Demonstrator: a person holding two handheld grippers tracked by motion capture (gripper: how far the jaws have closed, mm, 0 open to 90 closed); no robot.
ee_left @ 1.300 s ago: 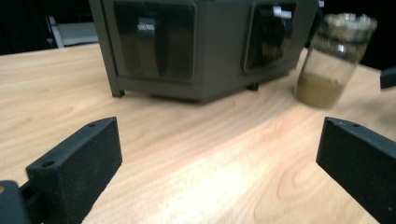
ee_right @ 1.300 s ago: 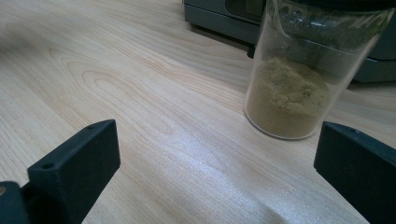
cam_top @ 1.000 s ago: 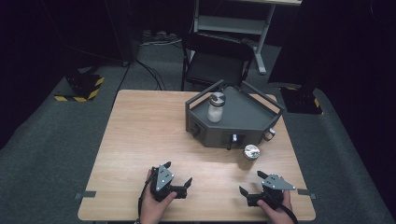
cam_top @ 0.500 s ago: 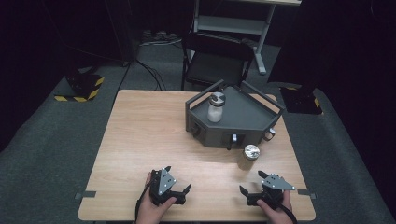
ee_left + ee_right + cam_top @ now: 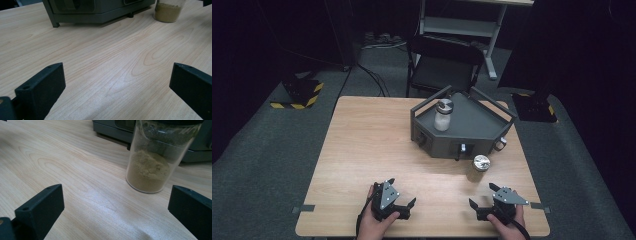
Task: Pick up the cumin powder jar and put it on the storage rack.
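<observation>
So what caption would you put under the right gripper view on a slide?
Open right gripper faces a clear jar of tan powder standing on the wooden table.

Clear jar (image 5: 155,162) of tan powder stands upright, metal-lidded.

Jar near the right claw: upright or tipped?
Upright. The jar stands on its base on the table, brown powder settled level at the bottom, lid on top.

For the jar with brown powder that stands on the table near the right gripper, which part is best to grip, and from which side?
Probably the clear cylindrical wall, at mid height below the metal lid. The jar of brown powder stands upright just ahead of the open right gripper, so a level approach from the person's side seems best, one jaw on each side. Behind it sits the grey rack, so the far side is blocked.
</observation>
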